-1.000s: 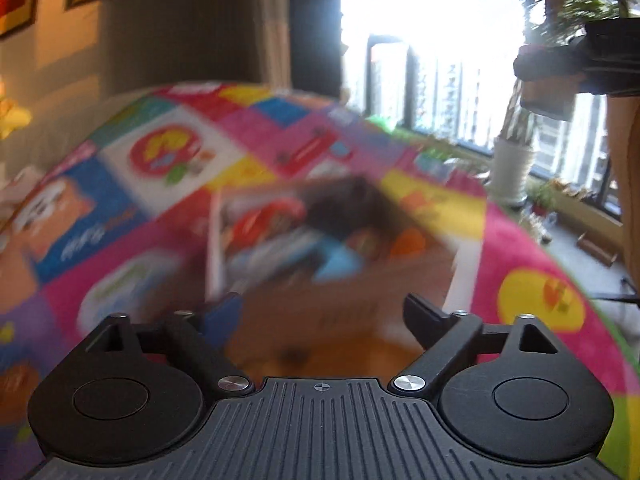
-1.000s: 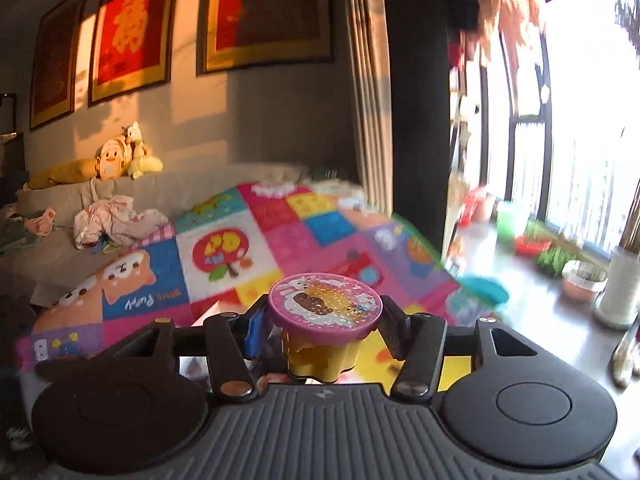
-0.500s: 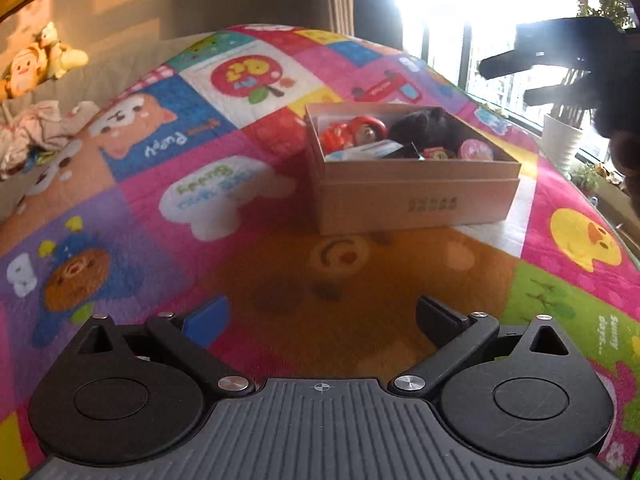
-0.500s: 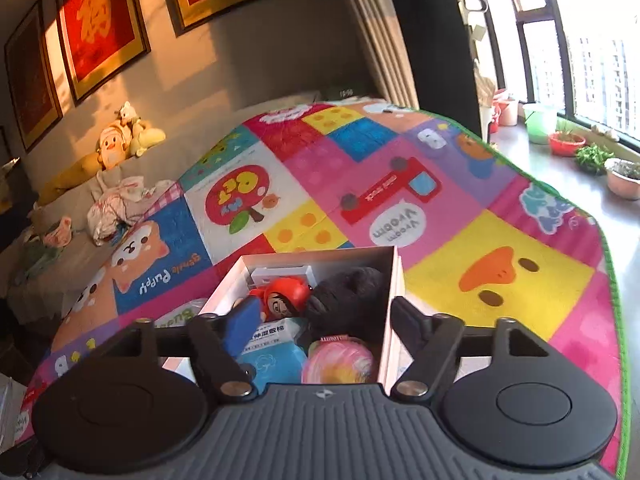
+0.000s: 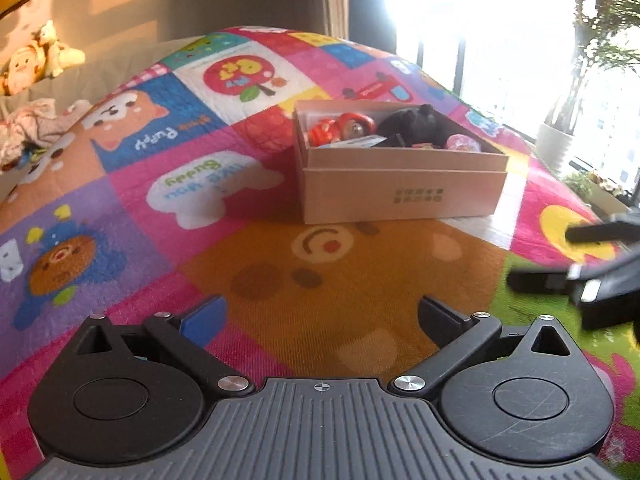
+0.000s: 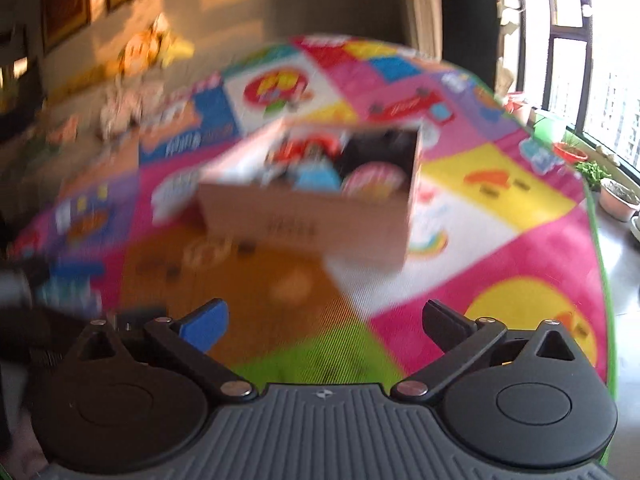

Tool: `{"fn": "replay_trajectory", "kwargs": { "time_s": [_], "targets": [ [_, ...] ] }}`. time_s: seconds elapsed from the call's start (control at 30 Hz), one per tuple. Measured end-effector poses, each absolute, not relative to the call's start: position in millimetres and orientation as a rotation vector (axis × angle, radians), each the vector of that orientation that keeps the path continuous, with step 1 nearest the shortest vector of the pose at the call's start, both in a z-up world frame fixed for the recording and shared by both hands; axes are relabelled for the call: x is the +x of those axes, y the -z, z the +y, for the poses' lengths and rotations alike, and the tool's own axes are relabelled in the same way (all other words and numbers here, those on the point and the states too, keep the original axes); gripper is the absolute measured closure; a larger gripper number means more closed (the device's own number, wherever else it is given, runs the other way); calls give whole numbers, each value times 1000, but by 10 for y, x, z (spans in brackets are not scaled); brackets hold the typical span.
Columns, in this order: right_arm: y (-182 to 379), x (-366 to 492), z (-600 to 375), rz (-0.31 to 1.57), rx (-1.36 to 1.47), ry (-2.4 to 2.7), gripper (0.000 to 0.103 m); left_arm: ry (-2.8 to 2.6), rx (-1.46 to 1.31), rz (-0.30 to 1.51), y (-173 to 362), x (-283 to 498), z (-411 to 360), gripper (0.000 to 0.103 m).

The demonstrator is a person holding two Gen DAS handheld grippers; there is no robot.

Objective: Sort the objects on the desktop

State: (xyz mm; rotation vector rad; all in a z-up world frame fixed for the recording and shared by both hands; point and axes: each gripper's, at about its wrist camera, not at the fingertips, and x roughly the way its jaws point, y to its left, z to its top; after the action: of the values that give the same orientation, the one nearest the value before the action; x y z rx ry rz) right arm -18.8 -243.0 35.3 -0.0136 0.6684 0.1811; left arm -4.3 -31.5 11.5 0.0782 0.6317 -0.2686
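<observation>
Two claws are seen, both spread wide w/ nothing held. Going left to right: plush toys (image 5: pixel 34 60) are piled at the far left on a grey sofa, well apart from the work. The play mat (image 5: pixel 192 184) covers the surface; no loose object is seen on it near either claw.

The left claw (image 5: pixel 320 320) hovers low over the mat's orange panel, jaws fully apart, empty. The cardboard box (image 5: pixel 400 188) sits ahead and slightly right of it, near but not touching. Inside, packed close: a red figure toy (image 5: pixel 340 128) at the left end, a black plush (image 5: pixel 416 122) in the middle, a pink round lid (image 5: pixel 462 144) toward the right end.

The right claw (image 6: pixel 324 320) is likewise wide open and empty; its view is motion-blurred, so contents read approx. only, though the box (image 6: pixel 312 216) is ahead of it and a bit left, well apart.

Handling, as judged: box is light, stiff card, open-topped; best taken by a side wall, pinched over the rim, kept level so nothing spills. Black plush is soft and compliant, grippable anywhere. Red figure looks hard and glossy, prob. slippery; to be taken across its narrowest part. Lidded pot is best gripped on the body under the lid.
</observation>
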Motion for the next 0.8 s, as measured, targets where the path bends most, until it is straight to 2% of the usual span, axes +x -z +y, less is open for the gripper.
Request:
{"fn": "replay_trajectory", "kwargs": {
  "time_s": [0.3,0.8],
  "targets": [
    [-69,117,-2289,773,-39,-106,0,191,72,685,17,93,-293,0],
    [18,40,-2315,691,-36,-107,0,188,86,687,26,83,-312,0]
  ]
}}
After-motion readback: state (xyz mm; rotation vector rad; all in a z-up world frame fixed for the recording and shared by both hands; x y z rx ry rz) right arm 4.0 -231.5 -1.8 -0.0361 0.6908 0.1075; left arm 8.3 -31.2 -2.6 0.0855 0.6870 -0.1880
